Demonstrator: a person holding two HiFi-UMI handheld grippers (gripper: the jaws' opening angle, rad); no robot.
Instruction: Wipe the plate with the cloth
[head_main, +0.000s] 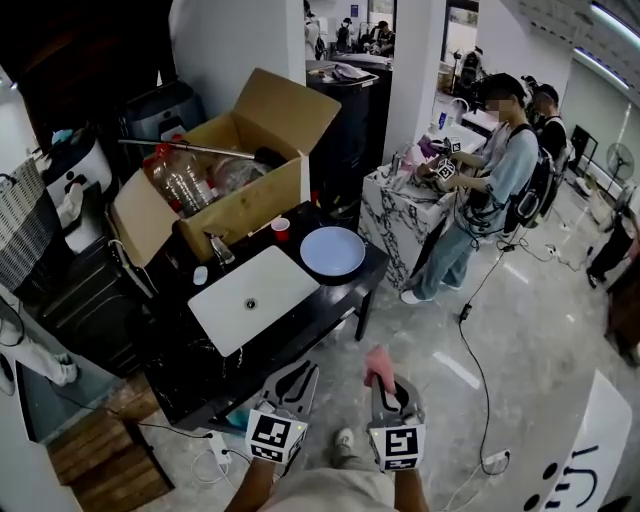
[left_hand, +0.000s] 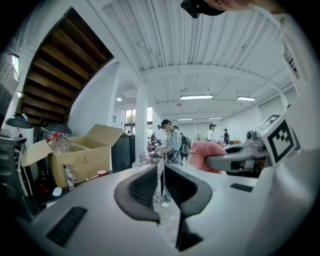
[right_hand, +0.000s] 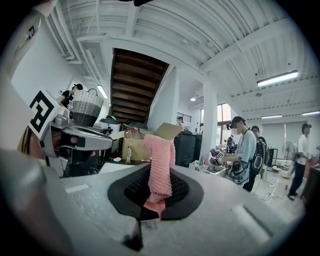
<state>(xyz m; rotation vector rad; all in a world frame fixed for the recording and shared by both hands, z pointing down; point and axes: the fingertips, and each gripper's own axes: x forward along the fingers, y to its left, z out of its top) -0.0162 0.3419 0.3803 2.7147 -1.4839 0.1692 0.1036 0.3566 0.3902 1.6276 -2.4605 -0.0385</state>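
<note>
Nearest, low in the head view, the left tongs (head_main: 304, 373) are closed with nothing between them. Just beside them the right tongs (head_main: 386, 384) clench the pink cloth (head_main: 379, 361), which stands up from the jaws. Ahead, well apart from both tongs, the pale blue plate (head_main: 333, 251) lies on the black tabletop (head_main: 318, 312), right of a white basin (head_main: 253, 297).

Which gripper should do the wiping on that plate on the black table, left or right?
Right, most likely. The right gripper is shut on the pink cloth, while the left gripper holds nothing. Both are a similar way short of the plate, so the cloth decides it.
</note>
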